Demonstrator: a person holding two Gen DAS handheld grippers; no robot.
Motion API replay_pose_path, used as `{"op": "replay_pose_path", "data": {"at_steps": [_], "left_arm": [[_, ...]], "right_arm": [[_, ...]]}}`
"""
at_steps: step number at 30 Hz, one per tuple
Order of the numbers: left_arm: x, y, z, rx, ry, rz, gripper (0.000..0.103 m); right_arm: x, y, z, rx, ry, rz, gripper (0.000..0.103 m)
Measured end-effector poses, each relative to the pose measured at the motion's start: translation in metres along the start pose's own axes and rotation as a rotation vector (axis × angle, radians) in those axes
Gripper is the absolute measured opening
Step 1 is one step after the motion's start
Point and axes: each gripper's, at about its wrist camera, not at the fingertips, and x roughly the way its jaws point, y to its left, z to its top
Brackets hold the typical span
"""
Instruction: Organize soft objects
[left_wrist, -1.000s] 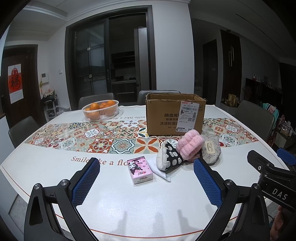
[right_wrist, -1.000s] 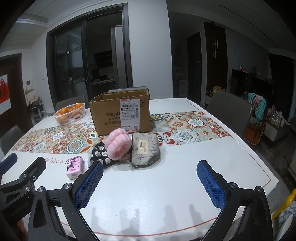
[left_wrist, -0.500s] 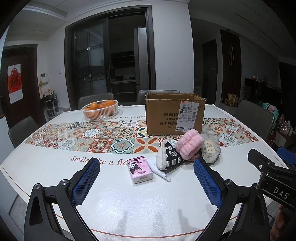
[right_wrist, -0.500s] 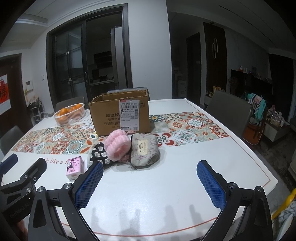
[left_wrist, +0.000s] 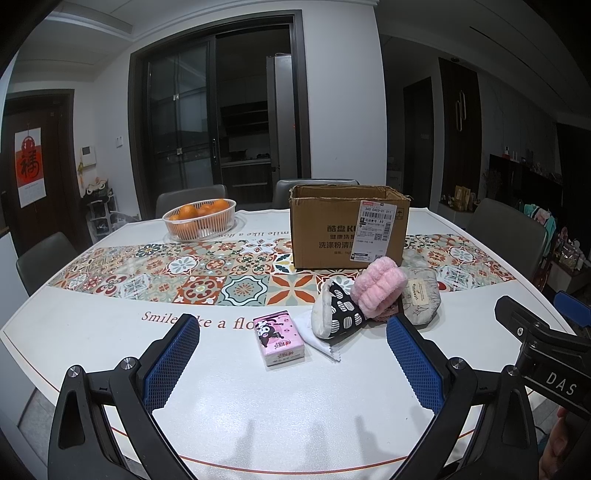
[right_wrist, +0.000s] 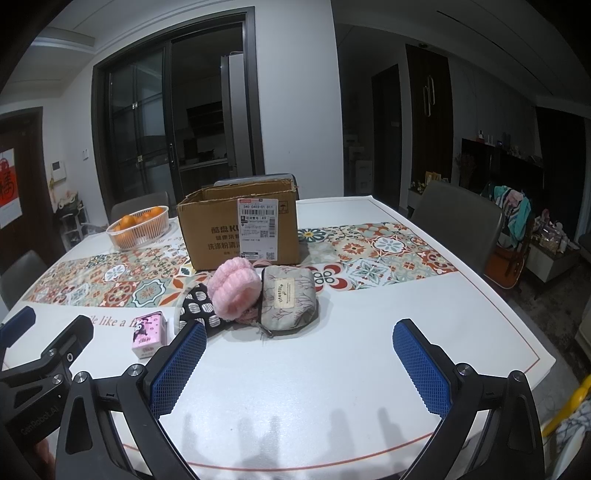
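Left wrist view: the left gripper (left_wrist: 291, 360), its blue-padded fingers spread wide and holding nothing, is hovering over the white table (left_wrist: 92, 332). An open brown cardboard box (left_wrist: 349, 225) is standing mid-table. In front of the box, touching one another, are lying a black-and-white patterned fabric pouch (left_wrist: 338, 310), a fluffy pink headband (left_wrist: 378, 288) and a grey zipped fabric pouch (left_wrist: 421, 299). A pink tissue packet (left_wrist: 279, 341) is sitting further forward and left of the box. The likely first step is picking one soft item; pinching its middle and lifting it clear of its neighbours should work best.

Right wrist view: the right gripper (right_wrist: 299, 363) is also hanging released and empty, in front of the box (right_wrist: 240, 229). The headband (right_wrist: 234, 291) is overlapping both pouches. The box's interior is hidden in both views.
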Motion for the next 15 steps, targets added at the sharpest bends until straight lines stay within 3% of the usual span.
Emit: {"op": "replay_pose_path", "data": {"at_steps": [15], "left_arm": [[-0.0003, -0.0003, -0.0005, 0.003, -0.002, 0.004, 0.103]], "right_arm": [[0.0001, 0.0001, -0.0004, -0.001, 0.001, 0.000, 0.103]]}}
